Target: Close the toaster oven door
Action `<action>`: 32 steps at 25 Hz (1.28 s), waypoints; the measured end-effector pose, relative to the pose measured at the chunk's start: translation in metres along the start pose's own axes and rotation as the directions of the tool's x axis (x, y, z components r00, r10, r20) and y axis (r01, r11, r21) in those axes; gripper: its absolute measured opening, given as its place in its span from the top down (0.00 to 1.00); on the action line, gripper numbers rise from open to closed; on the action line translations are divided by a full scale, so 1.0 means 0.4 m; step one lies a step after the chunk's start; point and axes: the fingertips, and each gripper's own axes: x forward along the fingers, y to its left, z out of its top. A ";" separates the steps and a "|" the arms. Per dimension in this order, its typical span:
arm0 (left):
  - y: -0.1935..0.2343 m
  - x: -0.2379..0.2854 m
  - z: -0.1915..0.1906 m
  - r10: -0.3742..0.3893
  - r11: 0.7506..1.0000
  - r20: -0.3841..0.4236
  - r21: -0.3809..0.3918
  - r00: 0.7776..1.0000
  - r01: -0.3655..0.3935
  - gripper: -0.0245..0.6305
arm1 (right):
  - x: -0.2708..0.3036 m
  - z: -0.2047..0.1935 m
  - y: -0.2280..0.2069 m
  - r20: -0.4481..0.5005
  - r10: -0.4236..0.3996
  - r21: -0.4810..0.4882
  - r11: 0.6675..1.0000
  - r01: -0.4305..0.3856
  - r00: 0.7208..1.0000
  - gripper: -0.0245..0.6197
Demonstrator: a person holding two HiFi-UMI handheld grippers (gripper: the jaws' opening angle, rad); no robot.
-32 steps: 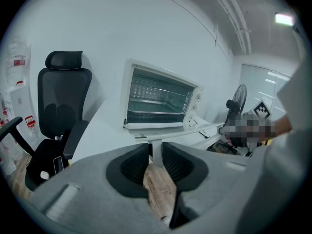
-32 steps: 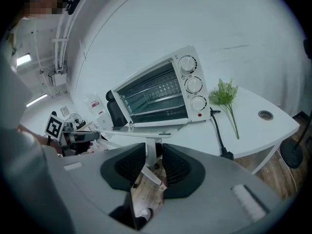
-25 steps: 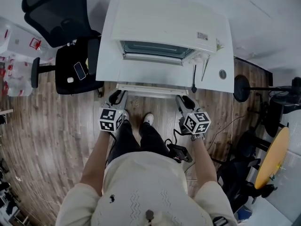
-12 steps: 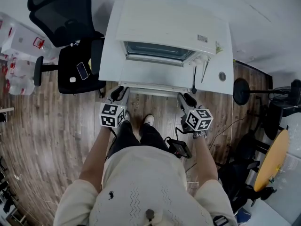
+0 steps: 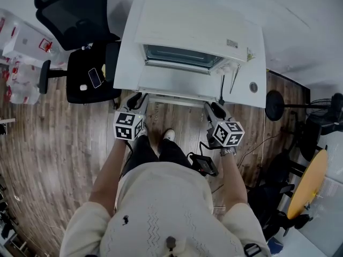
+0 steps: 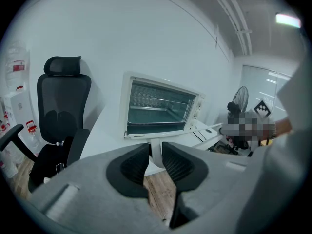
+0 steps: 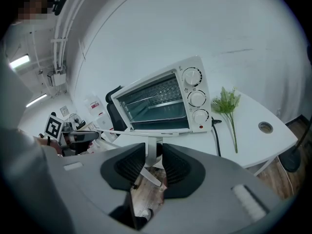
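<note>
A white toaster oven (image 5: 193, 31) stands on a white table (image 5: 252, 63) with its door (image 5: 177, 83) swung down and forward. The door's white handle (image 5: 177, 101) runs along its front edge. My left gripper (image 5: 135, 100) is shut on the handle's left end, where a white handle post (image 6: 156, 152) shows between its pads. My right gripper (image 5: 215, 109) is shut on the right end in the same way, with the post (image 7: 152, 152) between its pads. The oven (image 7: 161, 99) is open, and its rack shows inside.
A black office chair (image 5: 80, 31) with a phone (image 5: 95, 77) on its seat stands left of the table. A black cord (image 5: 221, 90) and a green sprig (image 7: 229, 106) lie right of the oven. A fan stand (image 5: 276, 100) and a yellow round table (image 5: 308, 181) stand at the right.
Both grippers have risen slightly and moved toward the oven with the handle, and the door's front edge has come up a little.
</note>
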 end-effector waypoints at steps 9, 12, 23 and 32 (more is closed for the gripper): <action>0.002 -0.002 0.025 0.007 1.000 0.009 -0.004 1.000 -0.007 0.83 | -0.001 0.026 0.003 -0.010 -0.027 0.001 1.000 0.027 1.000 0.78; 0.004 -0.003 0.039 0.015 1.000 0.014 -0.002 1.000 -0.015 0.83 | -0.001 0.040 0.006 -0.013 -0.036 -0.002 0.999 0.036 0.999 0.78; 0.006 0.001 0.055 0.054 0.998 -0.013 -0.017 0.998 -0.054 0.84 | 0.000 0.056 0.002 -0.022 -0.055 0.025 0.998 0.056 0.998 0.79; 0.010 0.002 0.078 0.071 0.997 -0.009 -0.033 0.997 -0.071 0.84 | 0.003 0.077 0.002 -0.060 -0.070 0.039 0.997 0.072 0.996 0.79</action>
